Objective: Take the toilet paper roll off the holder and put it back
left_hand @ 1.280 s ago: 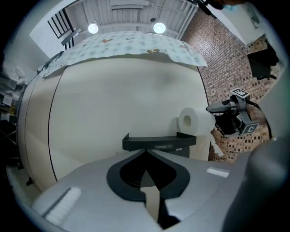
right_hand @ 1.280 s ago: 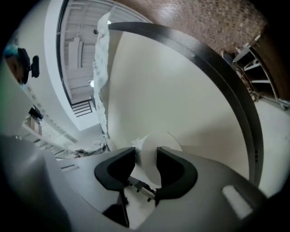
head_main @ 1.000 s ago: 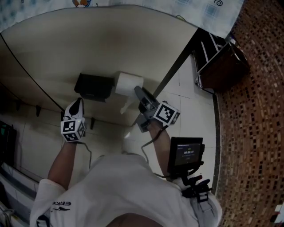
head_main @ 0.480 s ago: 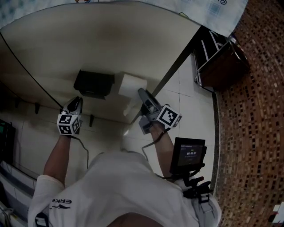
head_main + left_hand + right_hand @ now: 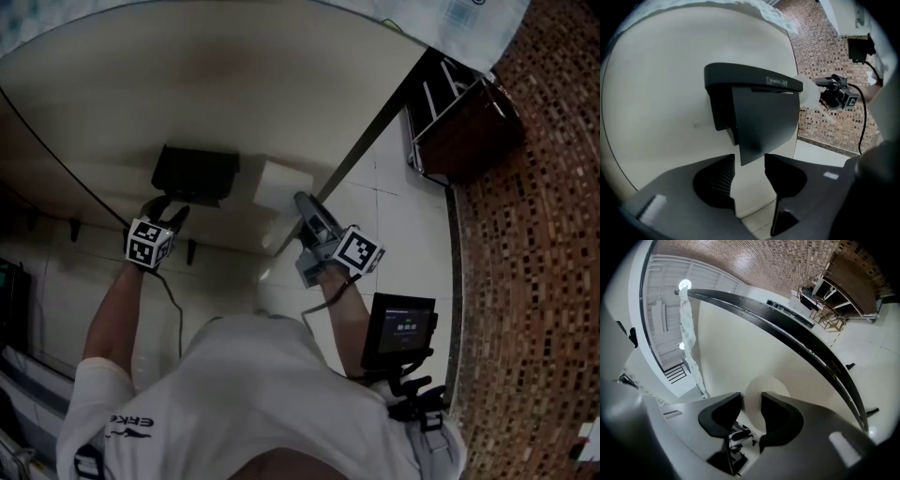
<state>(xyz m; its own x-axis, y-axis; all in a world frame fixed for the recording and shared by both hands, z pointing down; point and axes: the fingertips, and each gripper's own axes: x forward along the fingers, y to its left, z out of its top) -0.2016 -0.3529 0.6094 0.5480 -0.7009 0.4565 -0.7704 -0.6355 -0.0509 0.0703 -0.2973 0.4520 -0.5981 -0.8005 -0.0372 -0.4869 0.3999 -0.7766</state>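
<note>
Black plastic, the wall-mounted toilet paper holder (image 5: 195, 174) sat on the cream wall (image 5: 234, 84), with the left gripper (image 5: 166, 208) just below its near edge. A second earlier that gripper had been clenched and hung lower and a little further from the holder. Its jaws had just been opening, and they now stood wide apart and released. In the left gripper view the lower corner of the holder's hanging flap (image 5: 754, 108) reached down toward the gap between the left gripper's (image 5: 750, 161) jaws, and neither jaw touched it.

The white toilet paper roll (image 5: 281, 183) was off the holder, just to the right of its right end, grasped by the right gripper (image 5: 302, 204). Compared with a second before, the roll sat slightly further right, with a narrow strip of wall showing between it and the holder. The right gripper's grasp looked unchanged. In the right gripper view the roll (image 5: 764, 387) filled the space between the right gripper's (image 5: 751, 401) two black jaws, which pressed on it from either side.
</note>
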